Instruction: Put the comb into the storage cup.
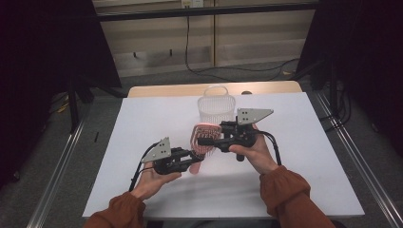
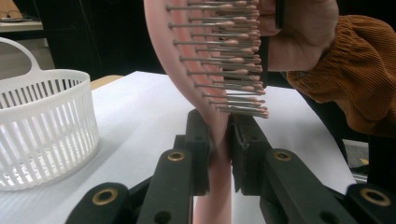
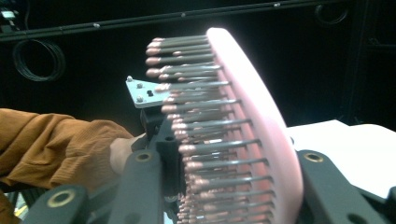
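- High view: above the white surface (image 1: 285, 156), the left tongs (image 1: 192, 160) clamp the pink hairbrush (image 1: 205, 137) by its handle, its head reaching toward the basket (image 1: 216, 109); it looks like a handover.
- Left gripper view: tongs pinch the handle; the long axis runs up and away, bristles facing right.
- Right gripper view: the right tongs (image 3: 224, 186) straddle the head, apart, not visibly pressing.

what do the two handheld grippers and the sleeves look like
Both the left gripper and the right gripper are black, with two blocky black jaws whose linkage arms carry brass-coloured pivot rings. Each has a grey three-cornered plate on top and a black cable trailing back toward the person. The person wears rust-orange ribbed sleeves gathered at the cuffs.
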A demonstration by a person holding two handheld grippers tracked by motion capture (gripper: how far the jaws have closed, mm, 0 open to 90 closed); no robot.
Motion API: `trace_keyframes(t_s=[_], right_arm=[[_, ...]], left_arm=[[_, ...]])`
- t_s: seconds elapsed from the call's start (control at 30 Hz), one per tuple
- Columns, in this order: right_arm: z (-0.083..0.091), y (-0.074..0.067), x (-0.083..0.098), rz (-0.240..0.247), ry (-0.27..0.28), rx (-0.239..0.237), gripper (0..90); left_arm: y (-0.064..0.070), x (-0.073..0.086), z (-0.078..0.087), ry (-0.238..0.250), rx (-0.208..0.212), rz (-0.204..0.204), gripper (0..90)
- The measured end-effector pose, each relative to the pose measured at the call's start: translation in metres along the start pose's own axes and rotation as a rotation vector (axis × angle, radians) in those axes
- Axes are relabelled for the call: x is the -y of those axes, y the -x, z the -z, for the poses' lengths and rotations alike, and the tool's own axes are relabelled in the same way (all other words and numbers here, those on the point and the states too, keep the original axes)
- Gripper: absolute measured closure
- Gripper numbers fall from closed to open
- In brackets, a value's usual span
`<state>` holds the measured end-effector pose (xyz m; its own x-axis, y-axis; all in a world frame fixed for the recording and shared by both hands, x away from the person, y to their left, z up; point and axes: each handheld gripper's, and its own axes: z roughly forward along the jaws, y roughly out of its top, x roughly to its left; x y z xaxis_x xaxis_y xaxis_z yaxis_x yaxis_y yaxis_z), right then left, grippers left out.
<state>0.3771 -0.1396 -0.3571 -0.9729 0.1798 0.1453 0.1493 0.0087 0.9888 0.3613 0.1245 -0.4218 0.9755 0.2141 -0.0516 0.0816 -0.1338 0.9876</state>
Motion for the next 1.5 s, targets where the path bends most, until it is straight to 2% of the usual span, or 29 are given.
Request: trace_keyframes(t_s=[0.6,0.8,1.0,1.17,1.23,1.5], right_arm=[[0.0,-0.004,-0.002,-0.005,0.003,0.042,63.3],[0.0,-0.005,-0.003,-0.011,-0.006,0.048,63.4],[0.001,-0.006,-0.004,-0.017,-0.004,0.053,63.5],[0.004,-0.007,-0.008,-0.024,-0.008,0.082,63.6],[0.004,-0.007,-0.008,-0.029,-0.009,0.088,63.7],[0.009,-0.007,-0.011,-0.03,0.001,0.116,63.7]], left_arm=[[0.002,0.0,-0.003,0.006,-0.008,-0.01,74.4],[0.003,-0.001,-0.005,0.003,-0.008,0.004,71.9],[0.004,-0.001,-0.006,0.005,-0.023,-0.003,63.3],[0.006,-0.002,-0.006,0.006,-0.042,-0.009,47.8],[0.007,-0.002,-0.008,0.001,-0.051,-0.012,45.7],[0.006,-0.002,-0.006,0.002,-0.098,-0.011,24.6]])
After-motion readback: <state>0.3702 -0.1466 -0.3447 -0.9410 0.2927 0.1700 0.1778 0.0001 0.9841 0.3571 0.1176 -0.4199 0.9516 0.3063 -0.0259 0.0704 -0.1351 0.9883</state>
